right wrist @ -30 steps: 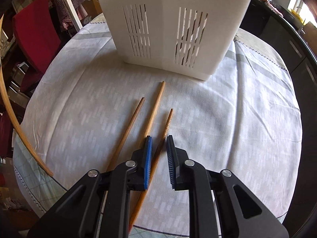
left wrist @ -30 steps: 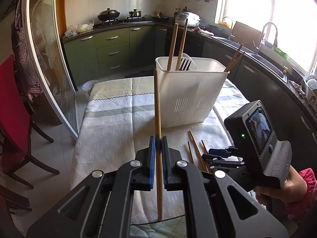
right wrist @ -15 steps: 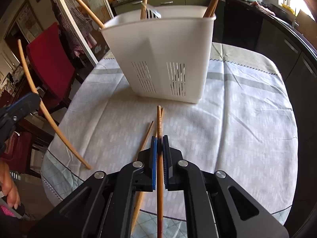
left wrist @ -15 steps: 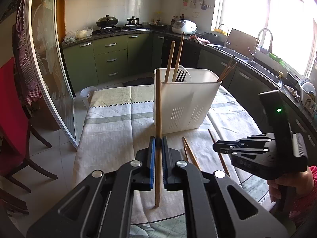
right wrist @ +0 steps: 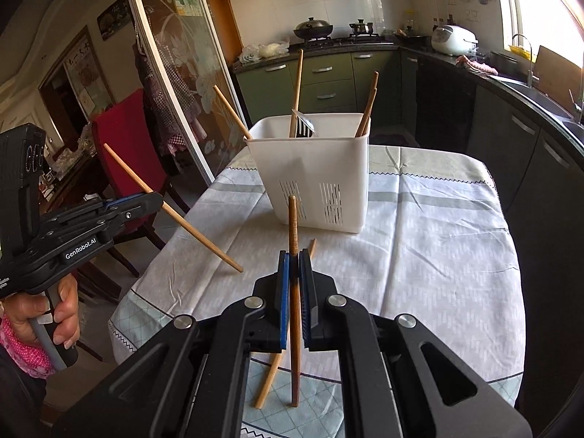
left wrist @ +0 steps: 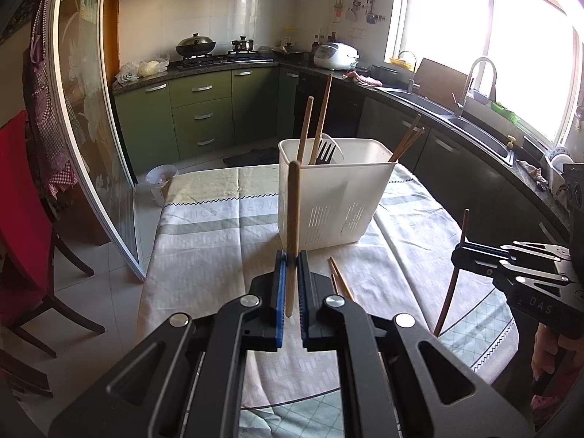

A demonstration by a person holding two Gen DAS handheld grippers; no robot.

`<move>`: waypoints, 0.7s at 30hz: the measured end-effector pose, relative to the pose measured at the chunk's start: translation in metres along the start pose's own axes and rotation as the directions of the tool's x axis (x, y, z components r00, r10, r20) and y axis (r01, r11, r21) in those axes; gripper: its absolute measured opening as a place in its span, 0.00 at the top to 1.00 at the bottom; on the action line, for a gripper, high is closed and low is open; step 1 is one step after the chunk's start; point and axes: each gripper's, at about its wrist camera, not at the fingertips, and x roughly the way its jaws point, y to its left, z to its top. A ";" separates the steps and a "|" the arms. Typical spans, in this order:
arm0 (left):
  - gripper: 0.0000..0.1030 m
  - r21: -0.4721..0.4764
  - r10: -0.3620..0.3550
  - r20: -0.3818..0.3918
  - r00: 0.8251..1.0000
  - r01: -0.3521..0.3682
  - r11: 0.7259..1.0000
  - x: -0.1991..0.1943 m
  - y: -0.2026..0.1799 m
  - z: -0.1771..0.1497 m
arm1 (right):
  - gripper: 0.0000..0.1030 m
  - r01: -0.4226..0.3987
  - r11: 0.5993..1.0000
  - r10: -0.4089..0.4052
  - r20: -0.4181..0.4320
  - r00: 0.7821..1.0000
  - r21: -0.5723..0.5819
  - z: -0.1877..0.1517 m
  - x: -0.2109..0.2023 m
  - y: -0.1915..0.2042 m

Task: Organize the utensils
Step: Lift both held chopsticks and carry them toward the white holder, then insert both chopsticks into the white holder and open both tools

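Left wrist view: the left gripper (left wrist: 289,284) is clamped on a light chopstick (left wrist: 293,219), held upright above the near edge of the table (left wrist: 204,255). To its right, the right gripper (right wrist: 295,284) pinches a darker chopstick (right wrist: 293,230), also lifted off the cloth. Two loose chopsticks (left wrist: 337,277) lie on the tablecloth near the table's near edge, just beyond the left gripper's fingers. Farther back, toward the table's middle, stands the white utensil holder (left wrist: 328,197), with chopsticks and a black fork upright inside.
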 end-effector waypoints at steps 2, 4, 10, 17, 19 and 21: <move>0.94 0.001 -0.002 0.006 1.000 0.002 1.000 -0.002 -0.002 0.002 | 0.94 -0.003 1.000 0.003 0.018 1.000 -0.005 0.002 -0.008 0.001; 0.94 0.004 -0.007 0.011 1.000 0.007 1.000 -0.005 -0.004 0.004 | 0.94 -0.002 1.000 0.003 0.036 0.999 -0.006 0.004 -0.014 0.002; 0.94 0.019 -0.021 0.029 0.999 0.020 1.000 -0.015 -0.011 0.011 | 0.94 -0.011 1.000 0.012 0.085 0.996 -0.016 0.016 -0.027 0.006; 0.94 0.011 -0.067 0.033 0.997 0.067 0.998 -0.024 -0.015 0.031 | 0.94 -0.034 0.999 0.039 0.138 0.990 -0.040 0.046 -0.056 0.010; 0.94 0.015 -0.077 0.038 0.996 0.077 0.997 -0.027 -0.017 0.039 | 0.94 -0.032 0.998 0.038 0.156 0.987 -0.045 0.057 -0.064 0.012; 0.94 0.024 -0.085 0.046 0.995 0.084 0.996 -0.030 -0.021 0.048 | 0.94 -0.037 0.998 0.044 0.167 0.985 -0.045 0.069 -0.071 0.012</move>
